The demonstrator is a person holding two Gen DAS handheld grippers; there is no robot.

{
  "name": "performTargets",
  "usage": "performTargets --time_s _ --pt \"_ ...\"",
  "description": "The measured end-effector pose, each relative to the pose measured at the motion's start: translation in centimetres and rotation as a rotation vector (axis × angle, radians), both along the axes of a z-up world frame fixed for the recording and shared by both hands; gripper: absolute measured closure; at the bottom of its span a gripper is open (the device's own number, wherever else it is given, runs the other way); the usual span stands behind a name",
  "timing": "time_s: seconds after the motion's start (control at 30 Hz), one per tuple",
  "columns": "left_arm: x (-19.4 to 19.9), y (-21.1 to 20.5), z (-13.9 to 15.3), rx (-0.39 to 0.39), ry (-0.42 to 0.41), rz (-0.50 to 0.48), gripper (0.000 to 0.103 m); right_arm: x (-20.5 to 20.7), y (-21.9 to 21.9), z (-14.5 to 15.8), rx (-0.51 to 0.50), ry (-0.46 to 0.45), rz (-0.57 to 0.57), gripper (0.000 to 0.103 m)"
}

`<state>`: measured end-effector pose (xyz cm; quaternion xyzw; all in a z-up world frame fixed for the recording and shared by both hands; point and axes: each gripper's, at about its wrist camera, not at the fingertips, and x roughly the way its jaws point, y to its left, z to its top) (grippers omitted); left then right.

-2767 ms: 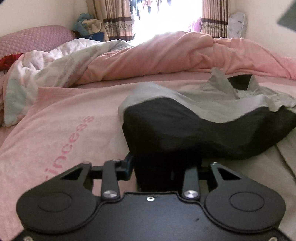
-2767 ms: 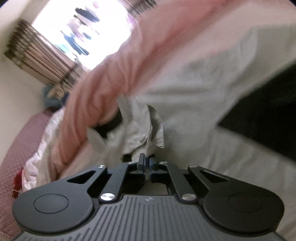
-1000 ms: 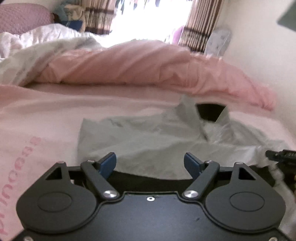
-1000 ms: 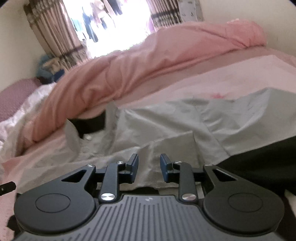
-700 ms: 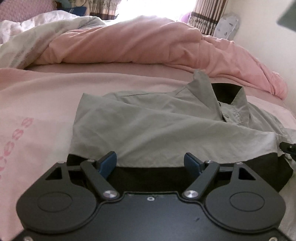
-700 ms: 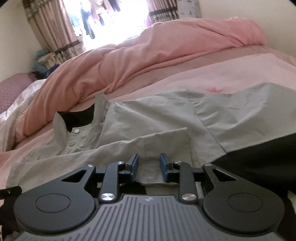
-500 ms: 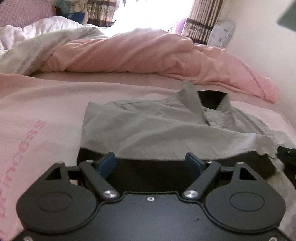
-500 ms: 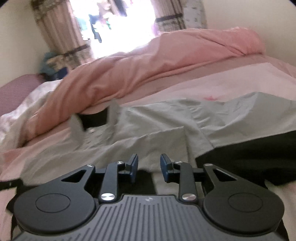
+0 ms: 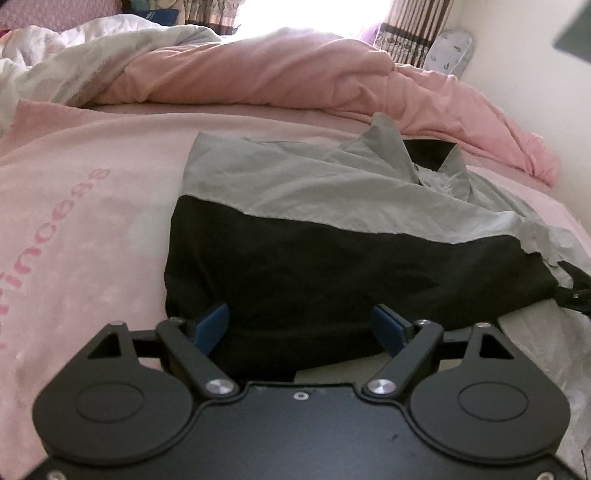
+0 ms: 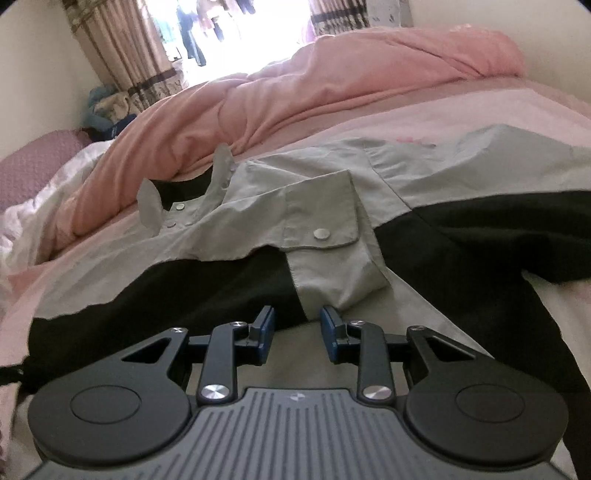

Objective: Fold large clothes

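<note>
left gripper [image 9: 301, 328] wide apart, right gripper [image 10: 297, 334] ajar

A bedroom in a home. A wide bed [image 9: 110, 155] fills both views, covered with a pale pink sheet bearing pink lettering [image 9: 55, 221]. A rumpled pink duvet [image 9: 277, 74] lies bunched across the far side, with a white quilt [image 9: 74, 48] beside it. Behind the bed, striped brown curtains [image 10: 122, 55] frame a very bright window [image 10: 251, 29]. Plain cream walls [image 10: 40, 74] meet in the corners. A small heap of cloth items [image 10: 107, 107] sits in one corner beside a mauve quilted cushion or headboard [image 10: 33, 170].
</note>
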<state>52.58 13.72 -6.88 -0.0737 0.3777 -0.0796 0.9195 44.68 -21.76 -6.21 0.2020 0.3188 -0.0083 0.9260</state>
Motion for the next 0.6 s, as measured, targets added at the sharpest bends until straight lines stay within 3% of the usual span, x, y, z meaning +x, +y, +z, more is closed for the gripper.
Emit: performTargets --time_s 0.13,0.23,0.4,0.6 --pt "-0.8 -0.5 1.2 -0.019 -0.001 0.013 0.017 -2.6 -4.3 0.8 0.132 -0.017 -0.080 0.059" --pt "-1.8 -0.1 2.2 -0.045 -0.012 0.013 0.017 -5.8 -9.8 1.1 0.201 -0.044 -0.180 0.055" --pt "-4.0 0.0 3.4 -0.005 -0.045 -0.009 0.017 -12.3 -20.7 0.2 0.279 -0.068 -0.450 0.053" --pt "-4.2 -0.6 3.7 0.020 -0.048 -0.004 0.015 -16.3 -29.5 -2.5 0.400 -0.110 -0.687 0.054"
